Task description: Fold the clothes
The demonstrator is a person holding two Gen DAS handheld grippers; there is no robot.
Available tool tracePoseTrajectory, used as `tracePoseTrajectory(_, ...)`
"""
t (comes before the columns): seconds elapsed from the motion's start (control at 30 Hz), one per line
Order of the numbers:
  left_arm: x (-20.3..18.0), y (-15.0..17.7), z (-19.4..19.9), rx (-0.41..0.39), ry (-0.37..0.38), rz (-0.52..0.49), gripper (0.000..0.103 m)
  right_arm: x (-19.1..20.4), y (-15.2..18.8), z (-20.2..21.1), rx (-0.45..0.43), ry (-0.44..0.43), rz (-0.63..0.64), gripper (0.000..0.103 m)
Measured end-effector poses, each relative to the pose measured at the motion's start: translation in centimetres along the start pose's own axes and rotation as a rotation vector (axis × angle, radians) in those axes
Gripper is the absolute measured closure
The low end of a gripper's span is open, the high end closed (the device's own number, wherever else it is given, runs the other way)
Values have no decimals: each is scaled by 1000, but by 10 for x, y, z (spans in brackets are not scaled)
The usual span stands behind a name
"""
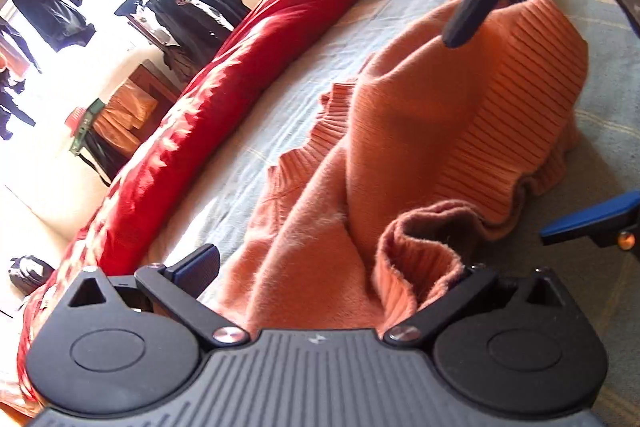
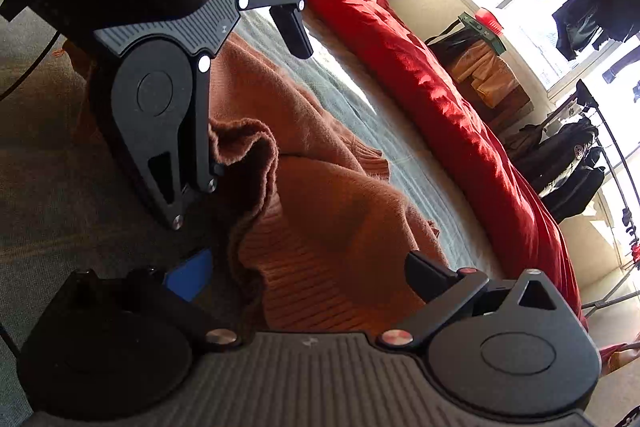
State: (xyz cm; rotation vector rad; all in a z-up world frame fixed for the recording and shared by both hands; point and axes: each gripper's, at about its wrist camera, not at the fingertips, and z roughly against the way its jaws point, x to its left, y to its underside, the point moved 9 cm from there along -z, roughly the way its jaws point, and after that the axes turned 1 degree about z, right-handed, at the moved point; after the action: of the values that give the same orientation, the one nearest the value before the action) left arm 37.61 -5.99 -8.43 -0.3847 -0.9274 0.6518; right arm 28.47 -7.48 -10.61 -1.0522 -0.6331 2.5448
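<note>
The orange sweater (image 1: 400, 147) lies bunched, unfolded, on the bed (image 1: 280, 99). Left gripper (image 1: 336, 267) and right gripper (image 2: 308, 275) jaws both gape wide, holding nothing. Folding remains.

Light: daylight from blown-out windows (image 1: 36, 39), glaring white.
Shadows: foreground bed (image 2: 60, 167) dim.
Distortion: fisheye bends the edges.
Focus: mostly sharp.

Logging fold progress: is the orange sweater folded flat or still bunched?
Bunched. The orange sweater lies in a rumpled heap on the bed, ribbed hem draped over and one edge curled.
</note>
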Motion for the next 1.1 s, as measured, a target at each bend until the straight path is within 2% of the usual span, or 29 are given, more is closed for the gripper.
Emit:
tracePoseTrajectory(0.1, 8, 1, 0, -4, -27, -11, 0, 4, 5, 1, 9, -10, -8, 0)
tracePoseTrajectory(0.27, 18, -2, 10, -35, -75, -10, 0, 16, -2, 0, -32, -22, 5, 0)
tracePoseTrajectory(0.4, 28, -1, 16, -39, -90, 22, 0, 19, -16, -12, -78, 28, 20, 0)
tracePoseTrajectory(0.63, 32, 4, 19, -53, -65, 41, 0, -4, -6, -18, -21, 240, 68, 0)
tracePoseTrajectory(0.8, 19, 10, 19, -60, 11, 27, 0, -21, 2, -20, 23, 393, 104, 0)
tracePoseTrajectory(0.83, 14, 10, 19, -64, 29, 15, 0, -24, 4, -20, 32, 424, 111, 0)
tracePoseTrajectory(0.93, -6, 8, 17, -93, 63, -67, 0, -17, 1, -20, -2, 421, 164, 0)
tracePoseTrajectory(1.1, -34, 14, 12, -140, 80, -309, 0, 22, 1, -28, -117, 344, 417, 0)
